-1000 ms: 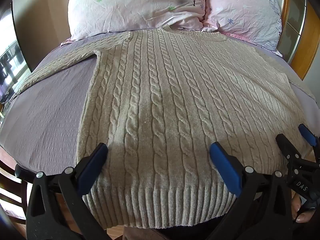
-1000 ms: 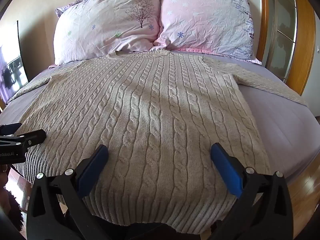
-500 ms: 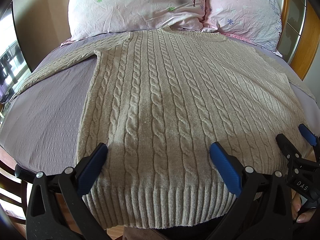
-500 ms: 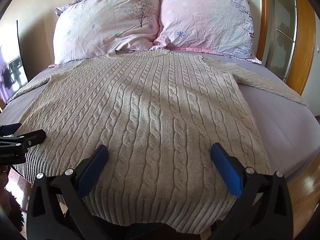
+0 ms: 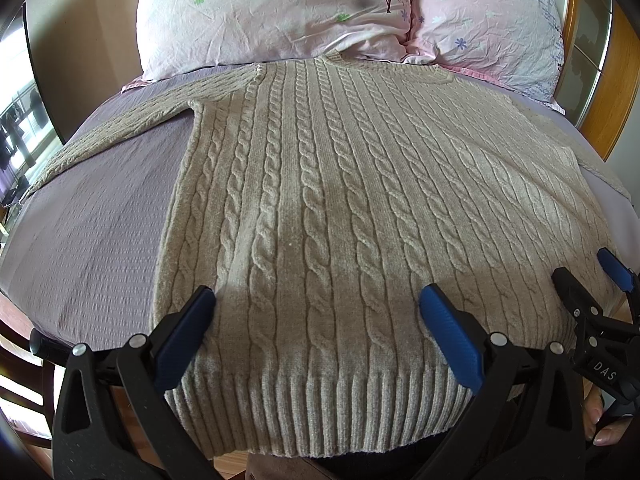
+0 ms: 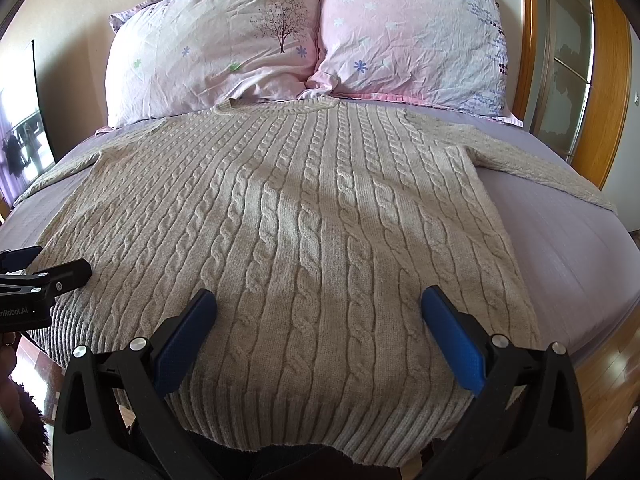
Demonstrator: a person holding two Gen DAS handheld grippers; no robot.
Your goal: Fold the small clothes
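A beige cable-knit sweater [image 5: 340, 200] lies flat, face up, on a bed, collar toward the pillows, sleeves spread to both sides; it also shows in the right wrist view [image 6: 304, 220]. Its ribbed hem [image 5: 320, 412] hangs over the near bed edge. My left gripper [image 5: 316, 308] is open and empty, hovering over the hem's left half. My right gripper [image 6: 318, 308] is open and empty over the hem's right half; it also shows at the right edge of the left wrist view [image 5: 584, 276]. The left gripper shows at the left edge of the right wrist view [image 6: 44, 264].
The bed has a lilac sheet [image 5: 88, 240]. Two pink floral pillows [image 6: 224, 52] [image 6: 412, 36] lean at the head. A wooden frame [image 6: 604, 92] stands on the right, a wall and window on the left. Wooden floor [image 6: 604, 364] shows at the near right.
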